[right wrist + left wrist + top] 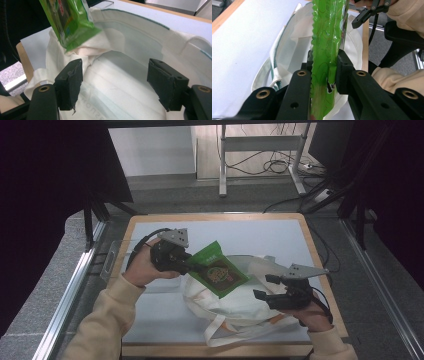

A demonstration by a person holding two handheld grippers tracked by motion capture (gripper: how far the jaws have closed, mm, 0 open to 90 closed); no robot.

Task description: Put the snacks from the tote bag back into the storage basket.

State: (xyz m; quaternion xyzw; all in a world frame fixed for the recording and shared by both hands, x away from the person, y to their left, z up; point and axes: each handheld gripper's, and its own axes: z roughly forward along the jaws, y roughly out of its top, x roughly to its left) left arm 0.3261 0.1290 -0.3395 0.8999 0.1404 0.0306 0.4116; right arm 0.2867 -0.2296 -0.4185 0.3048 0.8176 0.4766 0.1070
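no legible text on green packet (218,270)

A white mat (215,232) is lying on the wooden worktop (315,252) beneath the tools. Beyond them, cables (272,166) are trailing across the floor (200,195) beside a metal stand (260,142).

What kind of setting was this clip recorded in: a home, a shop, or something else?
Most likely a lab or recording workroom, not a home. The wooden-edged table sits inside a metal rail frame, loose cables trail over the floor by a desk stand, and dark screens flank the work area.
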